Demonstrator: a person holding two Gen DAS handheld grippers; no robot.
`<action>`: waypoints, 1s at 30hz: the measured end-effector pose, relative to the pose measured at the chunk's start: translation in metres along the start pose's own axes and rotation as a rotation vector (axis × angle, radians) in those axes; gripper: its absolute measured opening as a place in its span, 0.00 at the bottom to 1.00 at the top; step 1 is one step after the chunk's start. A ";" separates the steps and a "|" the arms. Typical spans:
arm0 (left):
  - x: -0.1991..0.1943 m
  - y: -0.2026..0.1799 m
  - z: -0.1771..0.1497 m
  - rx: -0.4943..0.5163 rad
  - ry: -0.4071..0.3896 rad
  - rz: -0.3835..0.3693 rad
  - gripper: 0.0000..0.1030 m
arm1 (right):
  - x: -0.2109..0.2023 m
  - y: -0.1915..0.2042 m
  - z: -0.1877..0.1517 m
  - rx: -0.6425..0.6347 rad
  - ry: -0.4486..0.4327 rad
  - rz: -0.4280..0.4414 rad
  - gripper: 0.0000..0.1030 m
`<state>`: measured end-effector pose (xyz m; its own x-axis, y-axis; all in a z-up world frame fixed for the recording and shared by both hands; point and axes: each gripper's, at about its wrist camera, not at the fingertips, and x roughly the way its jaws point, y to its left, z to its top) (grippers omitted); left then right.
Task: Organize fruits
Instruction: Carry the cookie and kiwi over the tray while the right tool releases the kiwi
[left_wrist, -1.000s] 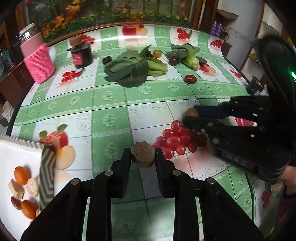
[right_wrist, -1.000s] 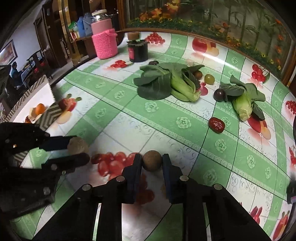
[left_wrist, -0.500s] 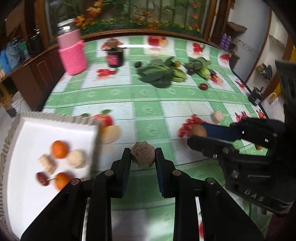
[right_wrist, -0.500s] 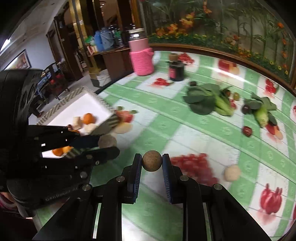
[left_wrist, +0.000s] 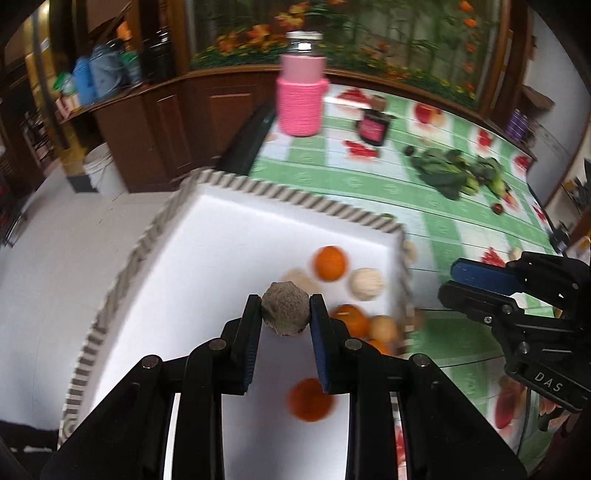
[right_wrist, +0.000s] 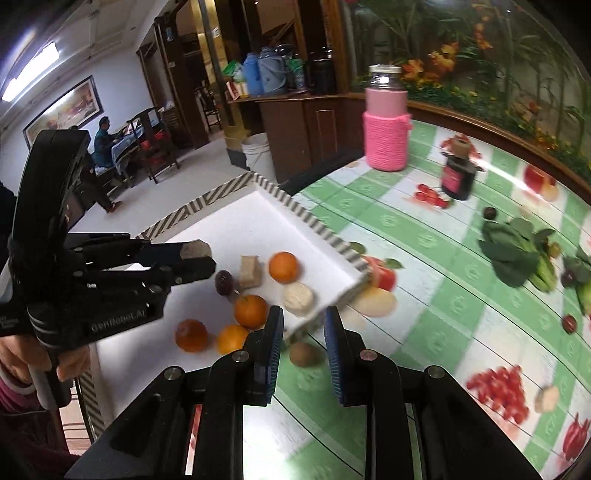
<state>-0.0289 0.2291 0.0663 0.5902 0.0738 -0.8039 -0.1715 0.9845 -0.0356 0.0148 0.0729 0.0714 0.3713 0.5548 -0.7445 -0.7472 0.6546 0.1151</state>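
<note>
My left gripper (left_wrist: 285, 314) is shut on a rough grey-brown fruit (left_wrist: 285, 308) and holds it over the white tray (left_wrist: 221, 236), which holds several oranges (left_wrist: 330, 261) and pale fruits (left_wrist: 368, 283). It also shows in the right wrist view (right_wrist: 195, 258) above the tray (right_wrist: 229, 221). My right gripper (right_wrist: 303, 325) is open at the tray's near corner. A small brown fruit (right_wrist: 303, 354) lies on the tablecloth between its fingers, free of them. The right gripper shows in the left wrist view (left_wrist: 465, 280) just right of the tray.
A pink-sleeved jar (right_wrist: 386, 122) and a dark jar (right_wrist: 458, 177) stand at the back. Leafy greens (right_wrist: 513, 251), small dark fruits (right_wrist: 569, 323) and a pale fruit (right_wrist: 546, 398) lie on the green checked tablecloth to the right. The table edge drops off left of the tray.
Both grippers moved left to the tray. The left one still grips its fruit, now over the tray. The right gripper opened and its brown fruit dropped onto the tablecloth by the tray corner.
</note>
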 end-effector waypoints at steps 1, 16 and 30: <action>0.001 0.004 0.000 -0.005 0.000 0.006 0.23 | 0.006 0.002 0.003 -0.002 0.008 0.002 0.23; 0.021 0.032 0.001 -0.057 0.018 0.005 0.23 | -0.002 -0.047 -0.024 0.029 0.072 -0.067 0.32; 0.015 0.033 -0.002 -0.057 0.016 0.028 0.23 | 0.036 -0.018 -0.041 -0.033 0.133 0.002 0.33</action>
<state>-0.0278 0.2626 0.0520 0.5722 0.0979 -0.8142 -0.2328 0.9714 -0.0468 0.0191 0.0601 0.0160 0.2948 0.4818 -0.8252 -0.7663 0.6351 0.0971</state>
